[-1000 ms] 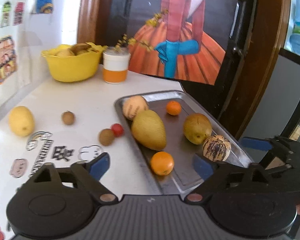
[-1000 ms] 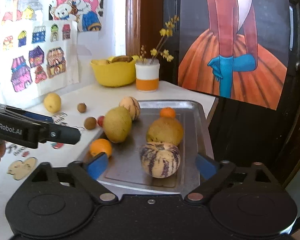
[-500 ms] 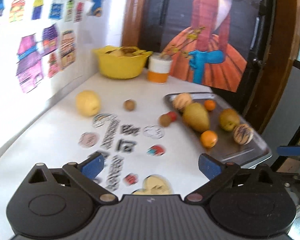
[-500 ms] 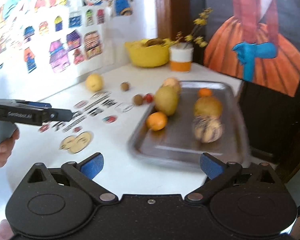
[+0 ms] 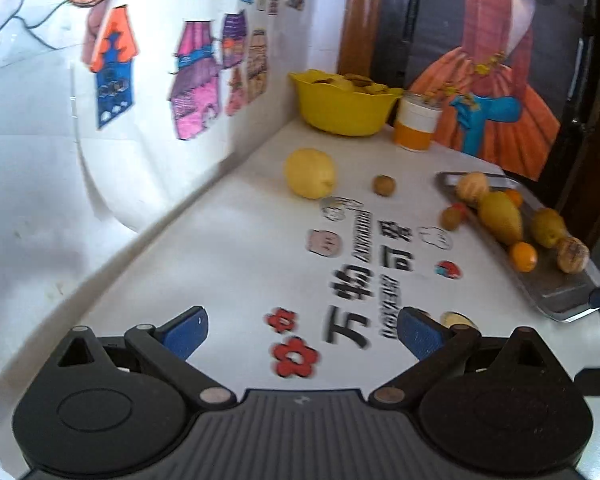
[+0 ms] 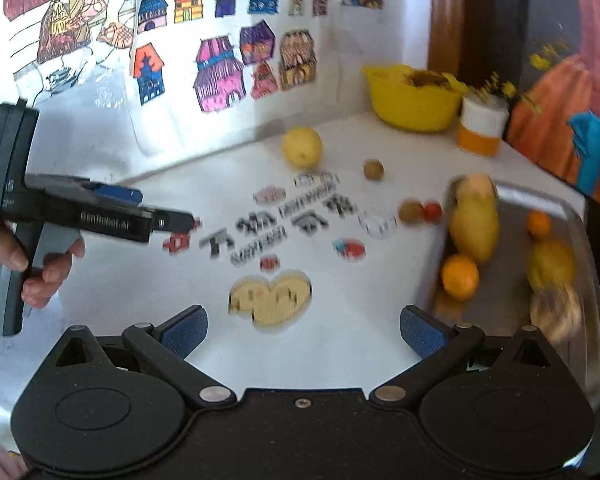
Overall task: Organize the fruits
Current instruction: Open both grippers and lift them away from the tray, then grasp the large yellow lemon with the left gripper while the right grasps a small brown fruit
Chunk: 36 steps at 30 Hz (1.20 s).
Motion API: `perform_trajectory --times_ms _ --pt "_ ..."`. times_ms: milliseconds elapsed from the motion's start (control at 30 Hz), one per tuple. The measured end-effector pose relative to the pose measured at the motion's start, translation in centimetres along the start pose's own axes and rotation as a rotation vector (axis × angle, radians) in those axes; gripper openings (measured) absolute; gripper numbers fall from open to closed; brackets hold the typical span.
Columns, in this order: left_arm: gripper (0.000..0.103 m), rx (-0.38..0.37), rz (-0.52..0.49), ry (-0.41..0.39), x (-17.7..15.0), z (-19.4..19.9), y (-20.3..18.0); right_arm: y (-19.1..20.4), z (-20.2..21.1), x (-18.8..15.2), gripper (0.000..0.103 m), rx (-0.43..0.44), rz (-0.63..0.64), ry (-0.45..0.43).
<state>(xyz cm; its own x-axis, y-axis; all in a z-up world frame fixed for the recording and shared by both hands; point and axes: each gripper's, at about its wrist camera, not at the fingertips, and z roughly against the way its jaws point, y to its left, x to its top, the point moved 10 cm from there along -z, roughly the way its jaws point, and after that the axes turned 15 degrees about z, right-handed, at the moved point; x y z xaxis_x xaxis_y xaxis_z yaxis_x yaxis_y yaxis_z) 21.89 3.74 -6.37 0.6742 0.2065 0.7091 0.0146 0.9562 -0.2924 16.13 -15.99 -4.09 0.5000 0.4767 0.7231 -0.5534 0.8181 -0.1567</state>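
A metal tray [image 6: 584, 300] [image 5: 548, 300] on the right of the white table holds several fruits: a long yellow one [image 6: 473, 229], oranges [image 6: 460, 277] and a striped melon [image 5: 573, 254]. Loose on the table lie a yellow lemon [image 5: 309, 173] [image 6: 302, 147], two small brown fruits [image 5: 384, 185] [image 5: 450, 218] and a small red one [image 6: 433, 212]. My left gripper [image 5: 302, 330] is open over the stickered tabletop, far short of the fruit. My right gripper [image 6: 304, 327] is open too, with nothing between its fingers. In the right wrist view a hand holds the left gripper [image 6: 156, 216] at the left.
A yellow bowl [image 5: 342, 110] and a white and orange cup [image 5: 416, 128] with dried flowers stand at the back. A wall with drawings [image 5: 196, 80] runs along the table's left edge. Stickers [image 5: 352, 280] cover the middle of the table. A painting stands behind.
Both grippers have pulled back and swung left from the tray; the fruits now look smaller and farther away. Both stay open. No fruit has moved.
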Motion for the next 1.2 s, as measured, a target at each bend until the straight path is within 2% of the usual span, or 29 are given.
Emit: perform_trajectory --times_ms 133,267,400,500,767,867,900,1033,1133,1200 --pt "0.102 0.015 0.008 -0.025 1.7 -0.7 0.7 -2.1 -2.3 3.5 0.102 -0.017 -0.044 -0.02" --pt "0.102 0.007 0.021 -0.049 3.8 -2.5 0.1 -6.0 -5.2 6.7 0.102 -0.051 -0.123 -0.046" --pt "0.102 -0.006 0.047 -0.061 5.7 -5.1 -1.1 -9.7 -9.2 9.2 0.102 -0.124 -0.074 -0.057" --pt "0.102 -0.012 0.045 -0.072 6.9 -7.1 -2.0 -11.8 -12.5 10.1 0.1 -0.14 -0.047 -0.041" --pt "0.102 -0.02 -0.043 -0.084 8.8 -12.0 -4.3 -14.7 -18.5 9.6 0.092 -0.115 -0.101 -0.004" --pt "0.102 -0.023 -0.069 -0.078 9.1 -13.7 -4.7 -14.9 -20.2 9.1 0.08 -0.083 -0.11 0.025" --pt "0.102 -0.023 -0.075 -0.074 9.2 -14.2 -4.7 -14.9 -20.5 8.9 0.08 -0.073 -0.112 0.03" --pt "0.102 -0.035 -0.07 -0.063 9.3 -15.4 -4.6 -14.3 -21.7 8.5 0.072 -0.031 -0.099 0.041" --pt "0.097 -0.041 -0.055 -0.057 9.4 -16.0 -4.4 -13.7 -22.3 8.5 0.068 -0.011 -0.082 0.047" --pt "0.093 -0.046 -0.04 -0.045 9.4 -16.5 -4.3 -13.4 -22.8 8.5 0.062 -0.007 -0.074 0.052"
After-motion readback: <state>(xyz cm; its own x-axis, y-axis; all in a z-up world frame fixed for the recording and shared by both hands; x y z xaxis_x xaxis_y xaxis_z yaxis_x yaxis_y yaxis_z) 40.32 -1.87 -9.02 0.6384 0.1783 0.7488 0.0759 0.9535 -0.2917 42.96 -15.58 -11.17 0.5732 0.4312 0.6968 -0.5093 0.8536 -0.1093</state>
